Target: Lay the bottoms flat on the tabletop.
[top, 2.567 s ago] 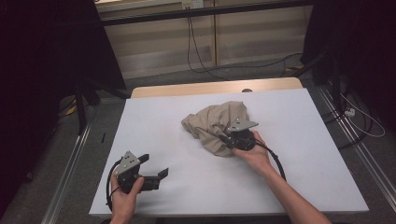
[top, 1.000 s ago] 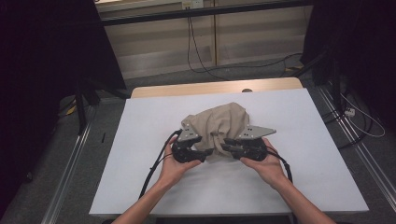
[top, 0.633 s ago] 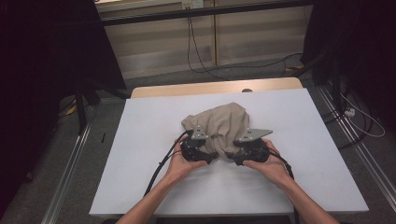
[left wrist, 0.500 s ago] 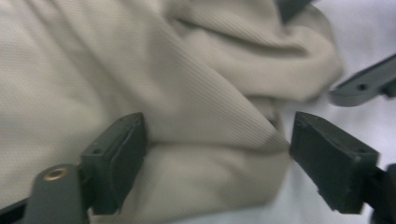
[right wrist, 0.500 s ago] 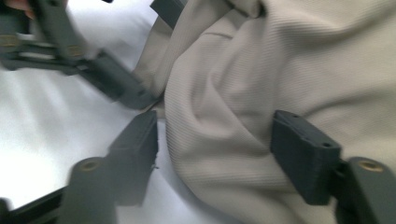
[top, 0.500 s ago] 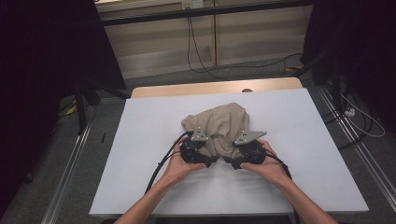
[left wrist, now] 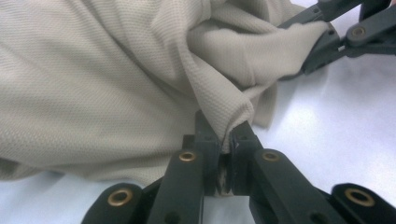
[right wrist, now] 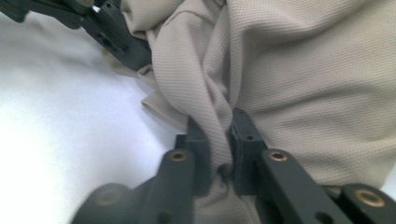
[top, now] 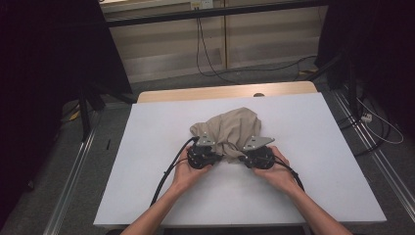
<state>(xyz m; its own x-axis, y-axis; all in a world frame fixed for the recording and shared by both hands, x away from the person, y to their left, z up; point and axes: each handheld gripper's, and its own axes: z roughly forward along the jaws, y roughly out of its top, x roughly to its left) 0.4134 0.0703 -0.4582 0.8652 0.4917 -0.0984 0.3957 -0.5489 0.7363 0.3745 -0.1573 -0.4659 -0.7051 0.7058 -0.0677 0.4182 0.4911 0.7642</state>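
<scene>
A crumpled beige cloth (top: 230,129) lies in the middle of the white table (top: 147,147). Both grippers sit at its near edge, held by a person's hands. My left gripper (top: 214,151) has just closed its jaws, and a fold of the cloth (left wrist: 219,100) is pinched in the left gripper (left wrist: 225,139). My right gripper (top: 243,153) has also just closed, with a twisted fold of cloth (right wrist: 210,93) clamped in the right gripper (right wrist: 219,135). Each gripper view shows the other gripper's black jaws on the cloth: the right one (left wrist: 322,35), the left one (right wrist: 116,35).
Black cables (top: 169,171) trail from the grippers back over the table toward the person. A wooden strip (top: 220,92) runs along the table's far edge. Metal rails (top: 73,181) flank the table on both sides.
The left hand came in from the table's front left to the cloth's near edge. Both grippers then edged closer to each other and into the cloth.
</scene>
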